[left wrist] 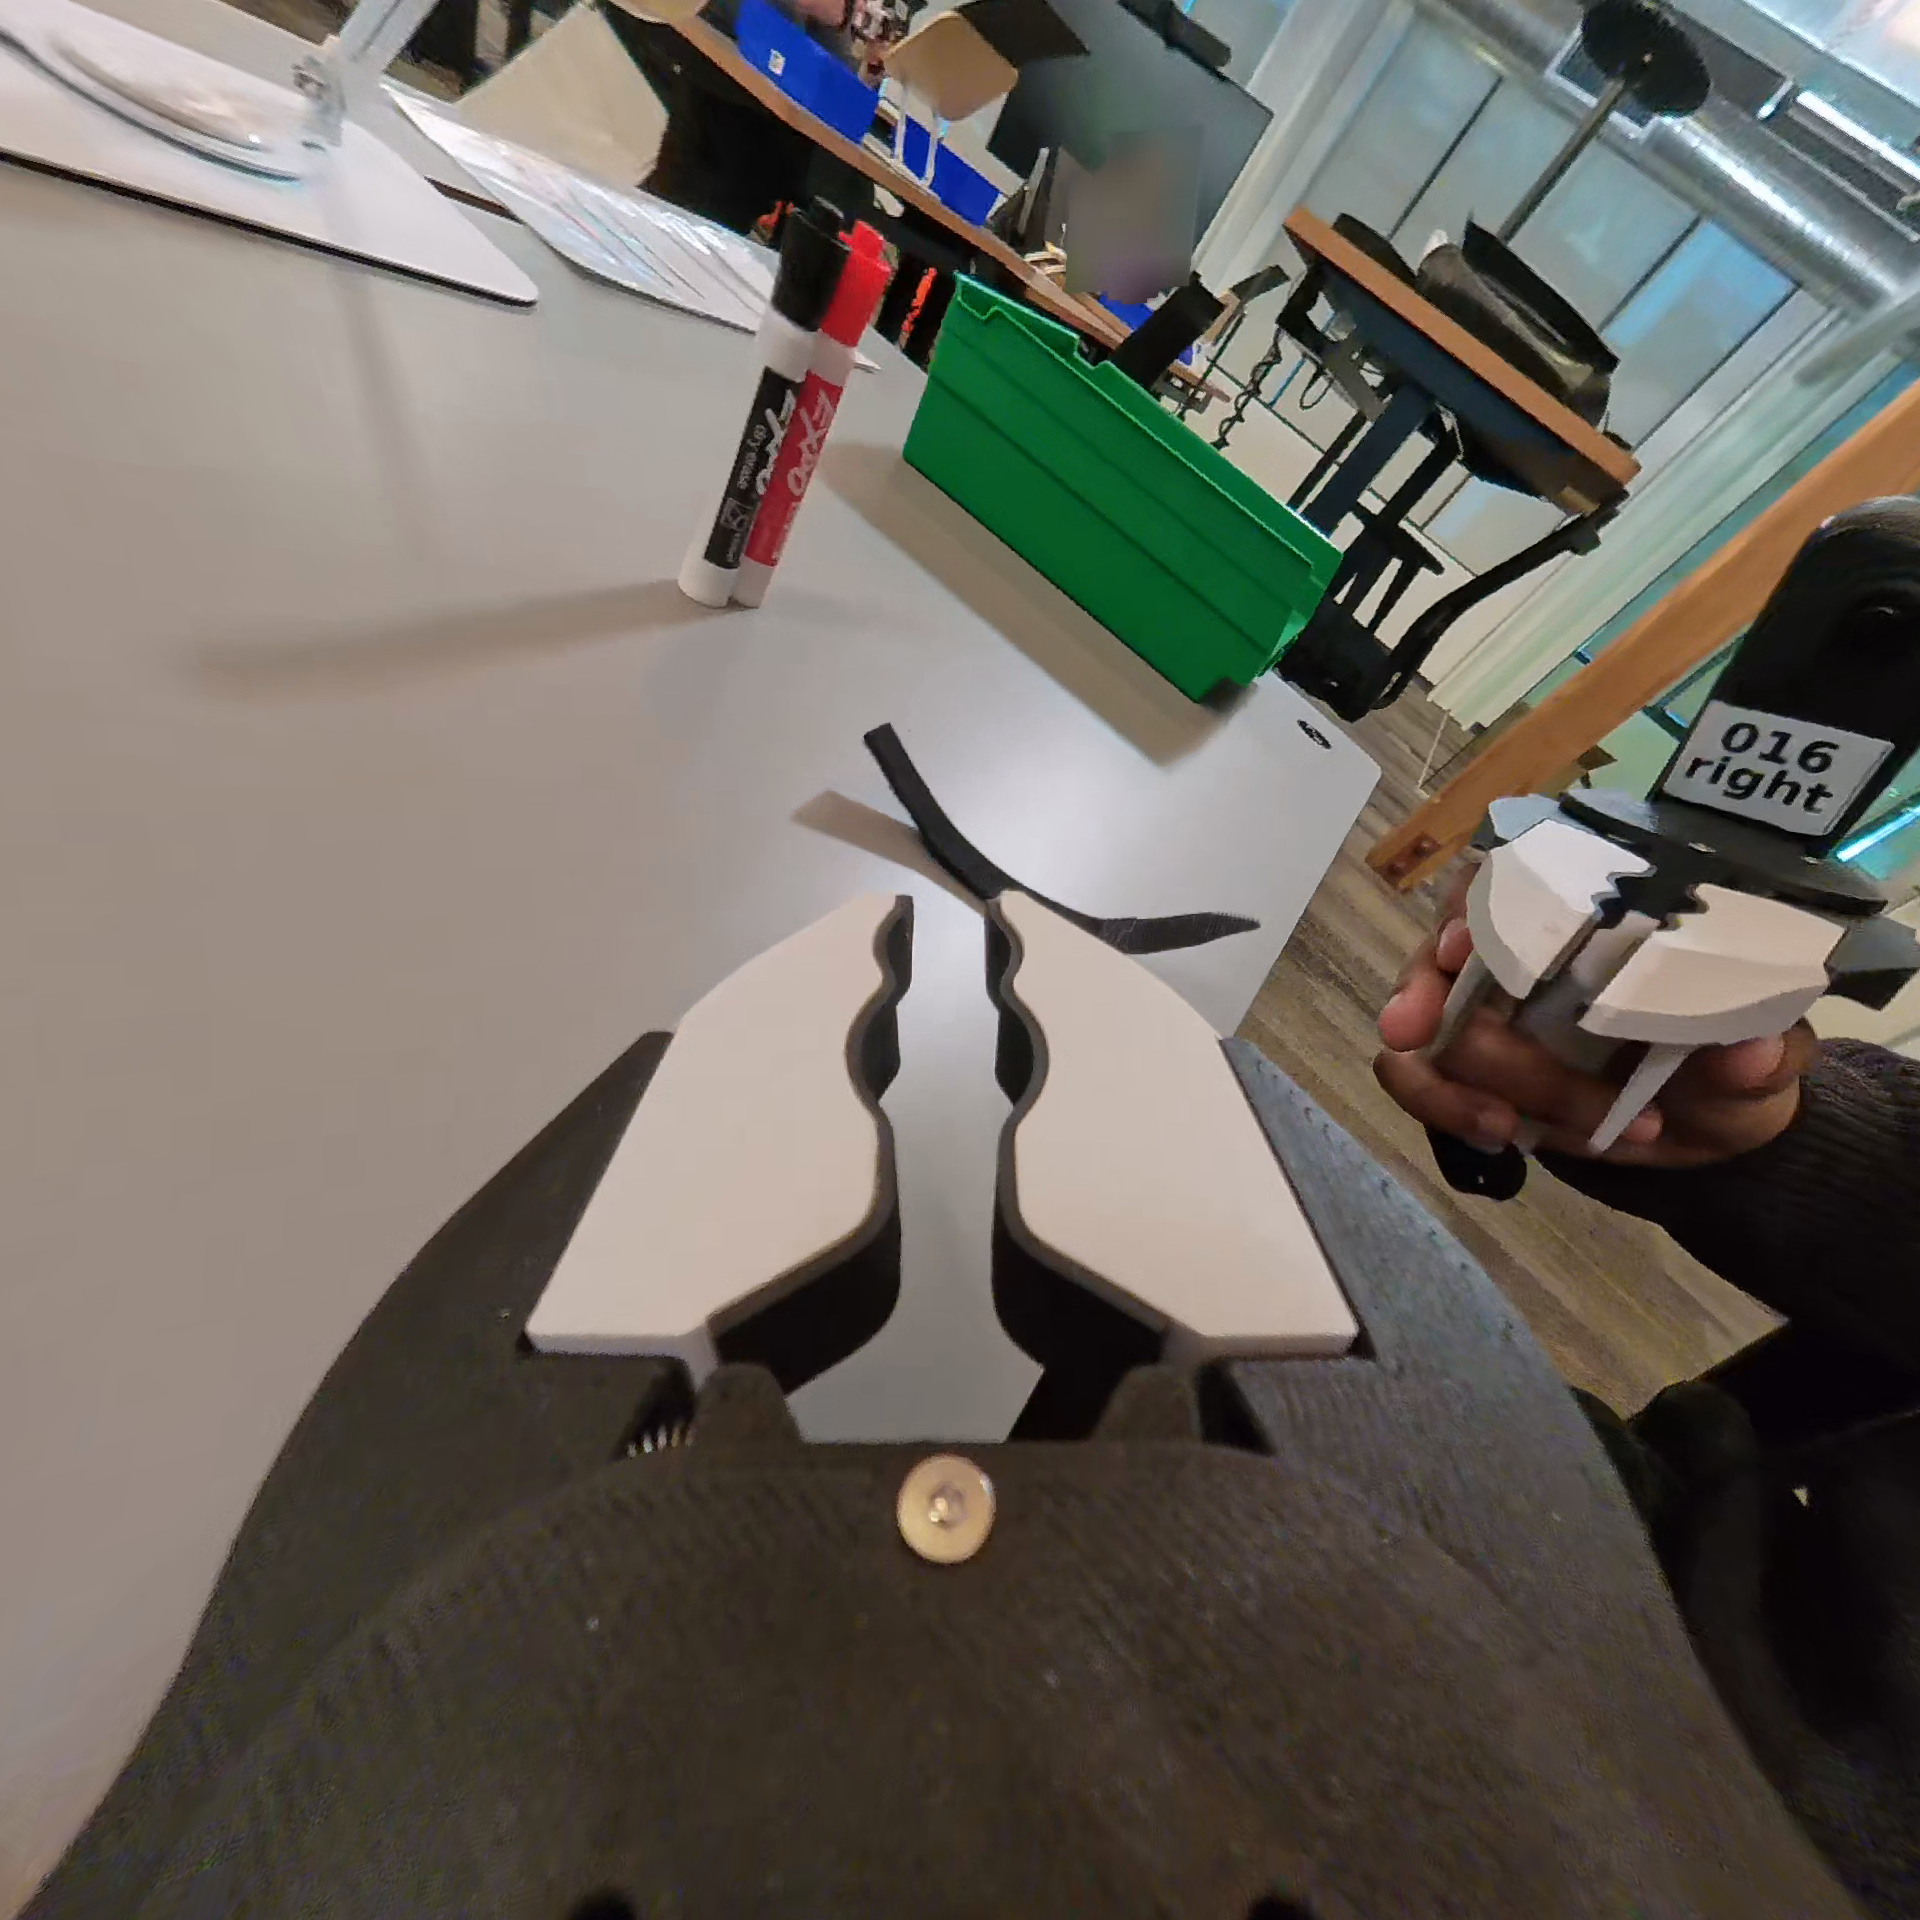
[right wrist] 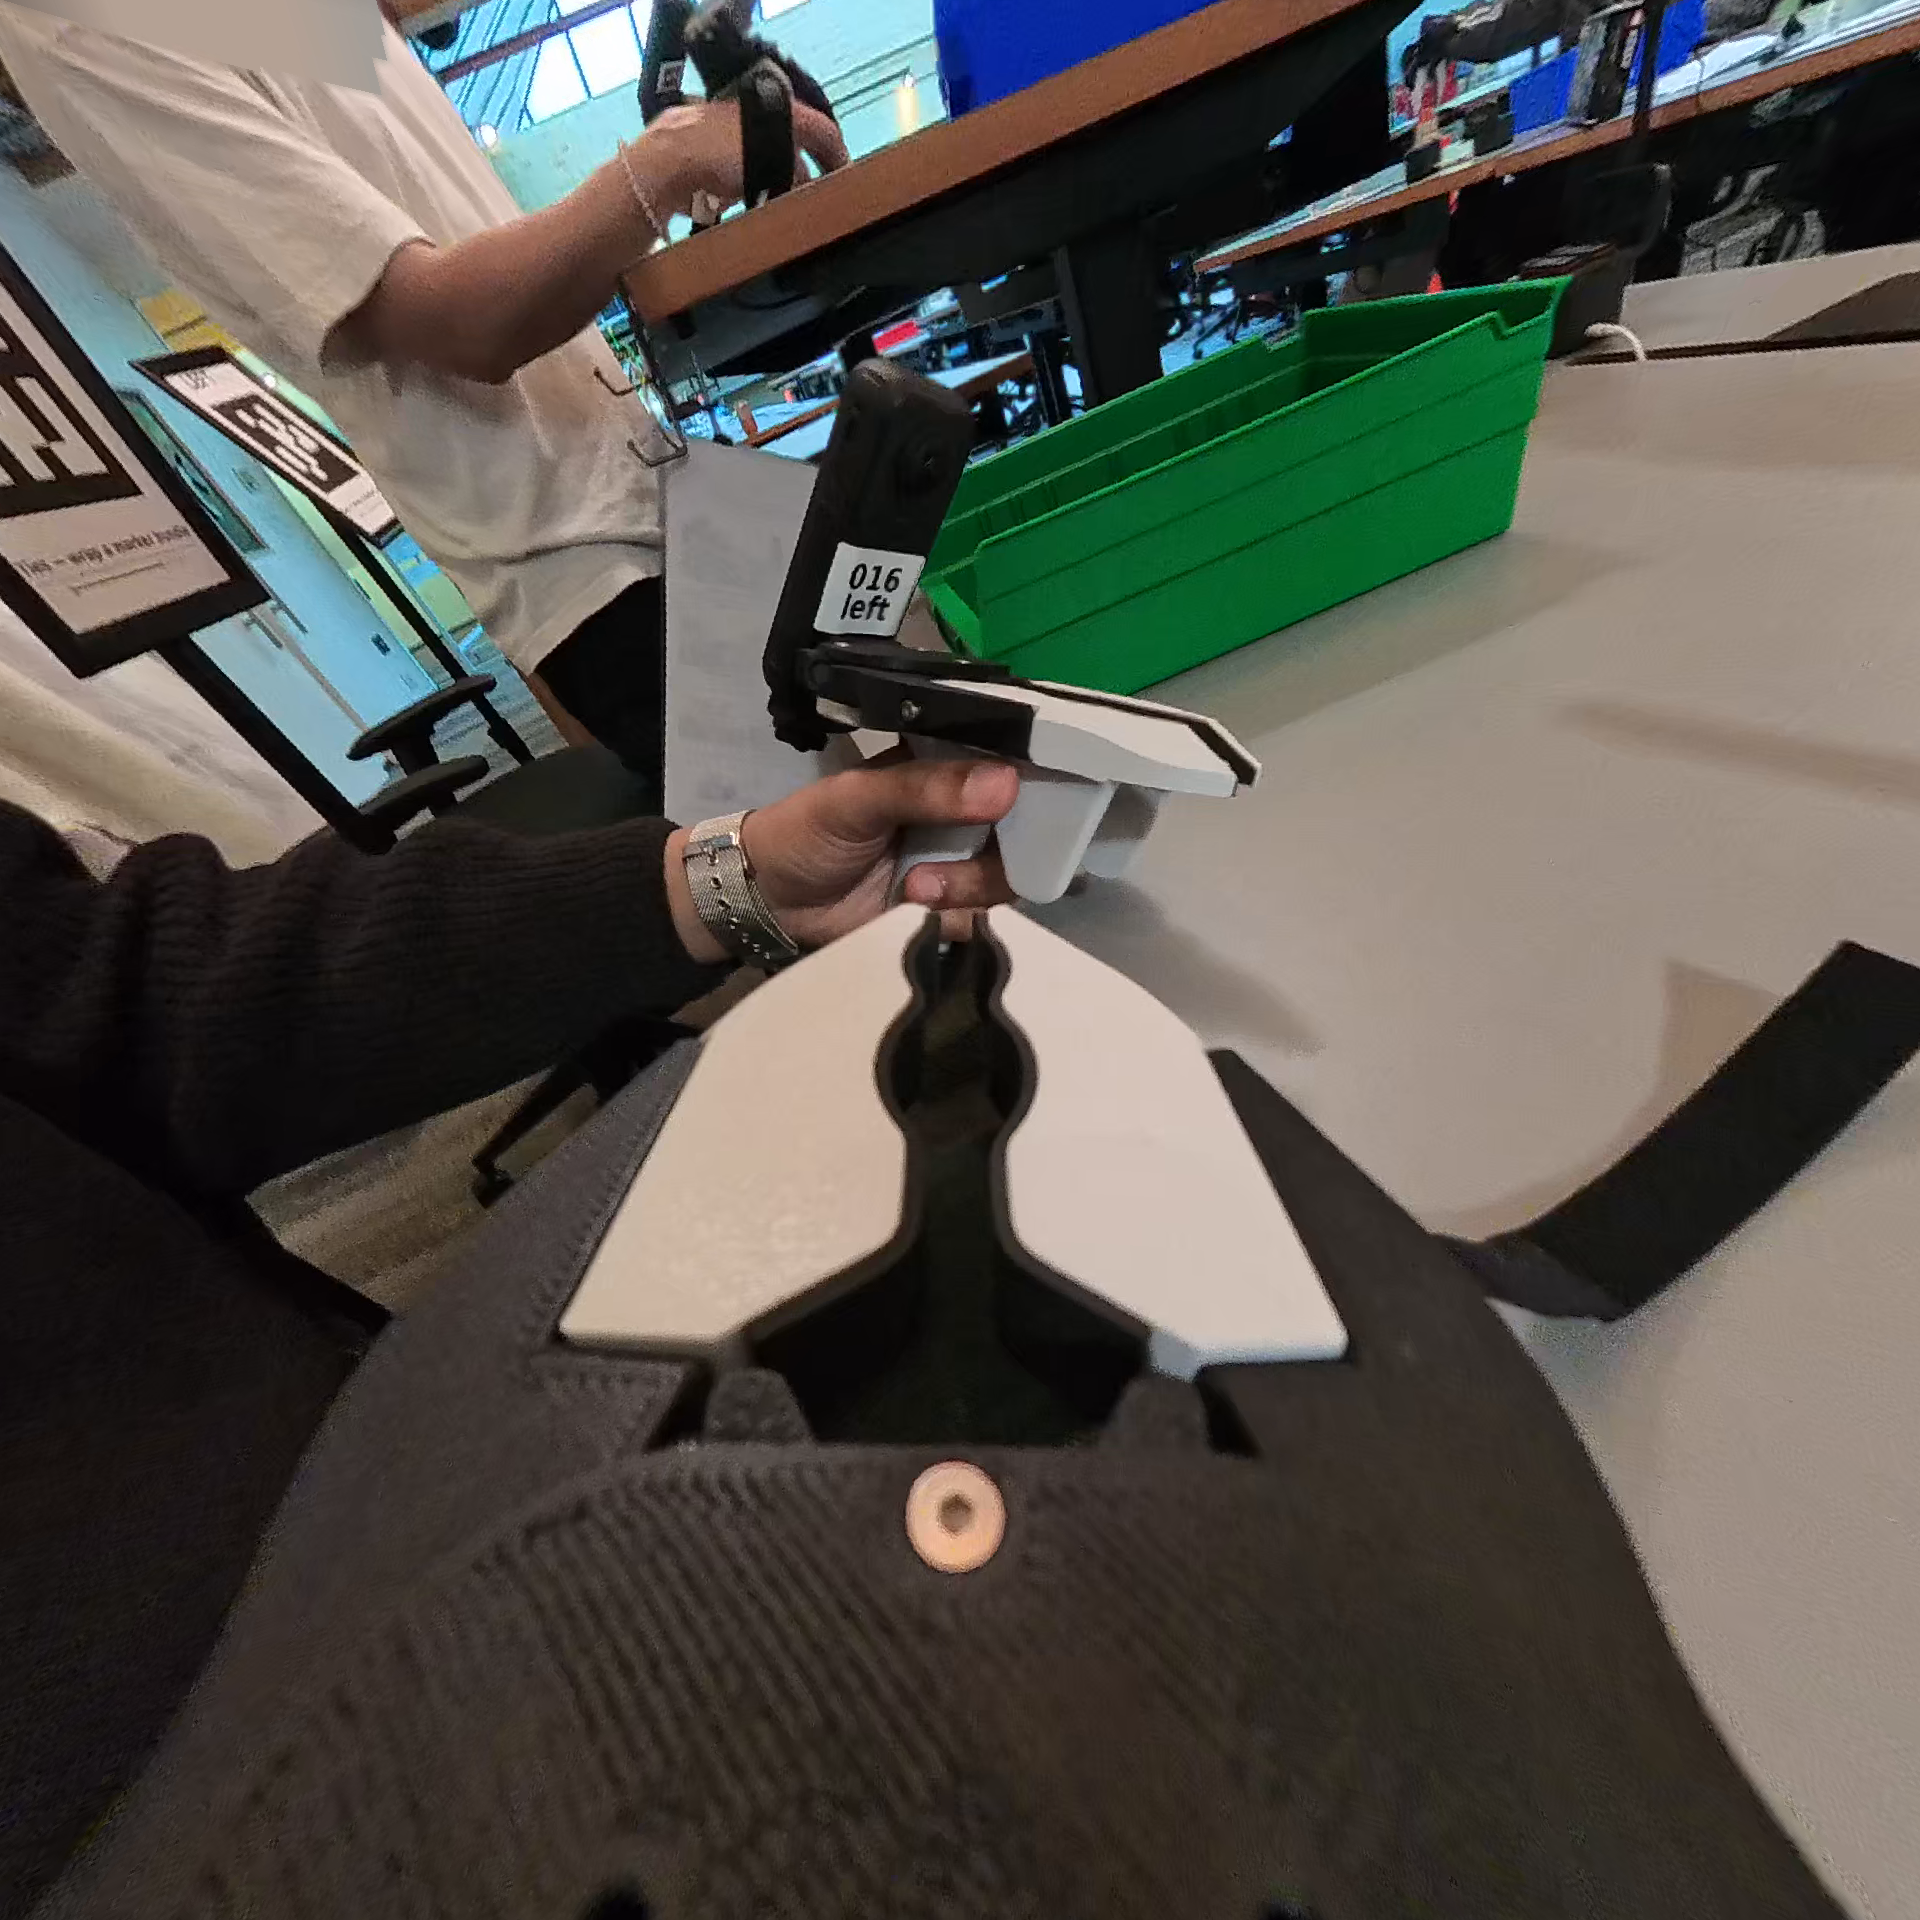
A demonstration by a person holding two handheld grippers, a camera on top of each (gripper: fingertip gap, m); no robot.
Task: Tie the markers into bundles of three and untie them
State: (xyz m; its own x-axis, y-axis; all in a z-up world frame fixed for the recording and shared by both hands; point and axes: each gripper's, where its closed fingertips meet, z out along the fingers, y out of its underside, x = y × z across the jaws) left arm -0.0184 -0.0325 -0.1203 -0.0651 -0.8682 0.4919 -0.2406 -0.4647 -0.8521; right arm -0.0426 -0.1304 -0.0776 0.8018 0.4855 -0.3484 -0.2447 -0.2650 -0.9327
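**Strap waits while markers lie apart**

While the left gripper [left wrist: 951, 925] hovers slightly parted and empty above the black strap [left wrist: 997, 873] at frame centre, the right gripper [right wrist: 951, 930] is clenched on nothing; two markers [left wrist: 774, 436] lie upper centre beside the green bin [left wrist: 1101, 488]; gathering markers onto the strap first seems wise.

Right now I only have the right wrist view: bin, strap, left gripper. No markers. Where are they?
Observer: Two markers, one black and one red, are side by side on the table, left of the bin.
Operator: Left gripper open?
Observer: Yes. The left gripper shows a narrow gap and holds nothing.
Operator: Anything with the strap?
Observer: A white strip pokes out from under the strap, just beyond the left gripper's tips.
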